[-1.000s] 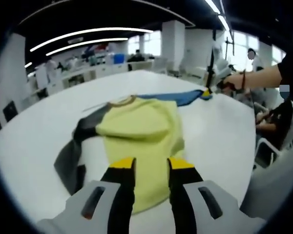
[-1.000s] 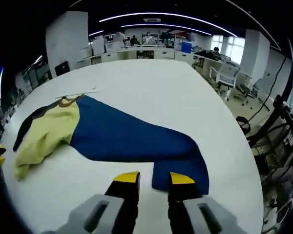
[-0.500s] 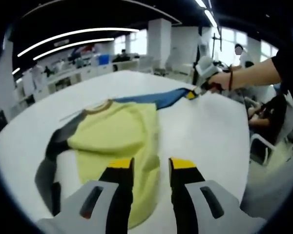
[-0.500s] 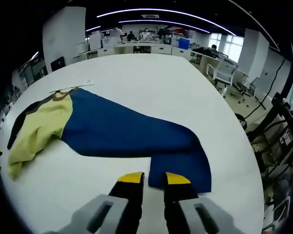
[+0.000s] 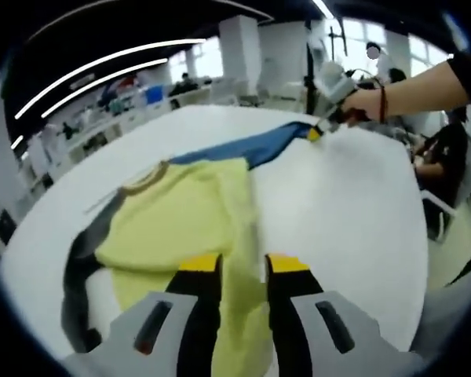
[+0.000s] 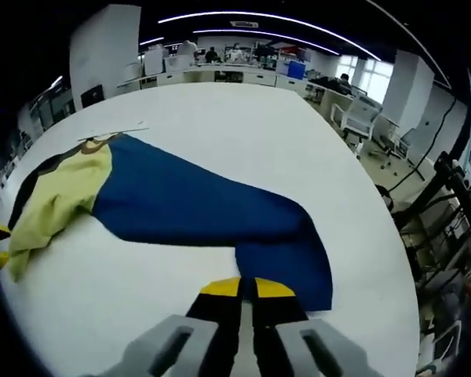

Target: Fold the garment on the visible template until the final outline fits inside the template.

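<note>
Yellow, blue and grey shirt (image 6: 196,208) lies spread across mid-frame on white table (image 6: 243,118); soft, limp, light, best taken at hems. Right gripper (image 6: 247,287) clamped on blue hem, lower centre. Left gripper (image 5: 231,265) w/ fingers apart over yellow edge.

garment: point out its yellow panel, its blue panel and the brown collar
yellow panel (image 5: 184,224), left gripper view, middle of the panel
blue panel (image 6: 196,204), right gripper view, broad middle
brown collar (image 5: 144,180), left gripper view, curved neckline band

Bright ceiling strip lights (image 6: 243,16), motion blur, fisheye-warped edges
</note>
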Demonstrator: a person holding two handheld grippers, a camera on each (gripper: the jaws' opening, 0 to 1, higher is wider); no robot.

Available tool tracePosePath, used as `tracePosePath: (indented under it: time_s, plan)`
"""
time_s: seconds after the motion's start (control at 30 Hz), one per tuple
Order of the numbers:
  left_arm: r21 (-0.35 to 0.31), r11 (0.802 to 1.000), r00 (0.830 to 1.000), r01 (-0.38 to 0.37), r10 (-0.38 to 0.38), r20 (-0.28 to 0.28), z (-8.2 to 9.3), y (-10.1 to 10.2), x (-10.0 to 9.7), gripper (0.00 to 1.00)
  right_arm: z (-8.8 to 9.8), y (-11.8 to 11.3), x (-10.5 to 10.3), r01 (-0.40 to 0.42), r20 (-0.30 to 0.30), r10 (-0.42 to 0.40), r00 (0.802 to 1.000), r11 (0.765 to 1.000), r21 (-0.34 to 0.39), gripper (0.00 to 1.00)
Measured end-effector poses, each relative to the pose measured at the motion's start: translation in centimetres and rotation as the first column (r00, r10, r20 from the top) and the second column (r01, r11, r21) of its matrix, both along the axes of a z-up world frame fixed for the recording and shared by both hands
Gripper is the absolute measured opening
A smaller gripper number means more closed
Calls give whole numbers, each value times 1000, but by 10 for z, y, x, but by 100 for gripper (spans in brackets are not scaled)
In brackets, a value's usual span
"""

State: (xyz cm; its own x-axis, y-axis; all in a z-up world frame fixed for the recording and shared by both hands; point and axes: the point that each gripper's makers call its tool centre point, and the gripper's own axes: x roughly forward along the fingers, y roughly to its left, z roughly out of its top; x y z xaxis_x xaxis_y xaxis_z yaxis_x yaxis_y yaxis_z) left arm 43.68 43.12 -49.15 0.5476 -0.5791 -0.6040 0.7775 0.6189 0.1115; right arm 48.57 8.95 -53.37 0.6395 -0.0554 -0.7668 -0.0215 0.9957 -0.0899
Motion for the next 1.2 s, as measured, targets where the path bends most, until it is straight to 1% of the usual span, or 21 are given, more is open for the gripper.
tracePosePath:
  time_s: [0.03, 0.07, 0.1, 0.17, 0.33, 0.47, 0.6, 0.7, 0.8, 1.0, 1.1, 1.2]
  plan:
    - [11, 1000, 1000, -6, 7, -14, -2, 1, 0, 7, 0, 0, -2, -19, -9, 19, 1000, 1000, -8, 0]
    - [4, 1000, 1000, -6, 6, -23, -2, 1, 2, 2, 0, -1, -3, -30, -16, 30, 999, 999, -16, 0]
    - [-6, 1000, 1000, -4, 4, -24, -1, 0, 2, 0, 0, -4, -6, -43, -33, 42, 999, 998, -33, 0]
    - [-20, 1000, 1000, 0, -1, -24, 2, 0, 3, 0, 1, -7, -10, -55, -43, 53, 998, 997, -54, 0]
    - [-26, 1000, 1000, 10, -10, -6, 12, 3, 11, 0, 1, -20, -19, -97, -76, 90, 993, 991, -92, 0]
    - [-50, 999, 1000, 11, -11, 2, 21, 4, 18, 0, 3, -29, -24, -121, -95, 110, 989, 986, -118, 0]
    - [-83, 996, 1000, 21, -19, 23, 35, 4, 29, 0, 5, -38, -27, -136, -104, 122, 987, 981, -136, 0]
    - [-120, 993, 1000, 10, -8, 22, 44, 6, 39, 0, 6, -47, -30, -155, -120, 136, 983, 973, -168, 0]
    - [-141, 990, 999, -19, 23, 23, 50, 13, 51, 0, 8, -53, -30, -153, -117, 135, 984, 974, -166, 0]
    - [-170, 983, 997, -68, 71, 13, 54, 27, 68, 0, 9, -62, -35, -166, -123, 145, 982, 970, -180, 0]
    - [-170, 982, 996, -82, 85, 11, 53, 31, 73, 0, 9, -68, -37, -167, -134, 143, 981, 967, -192, 0]
    - [-181, 978, 995, -100, 101, -3, 51, 37, 78, 0, 8, -71, -39, -169, -139, 143, 980, 967, -190, 0]
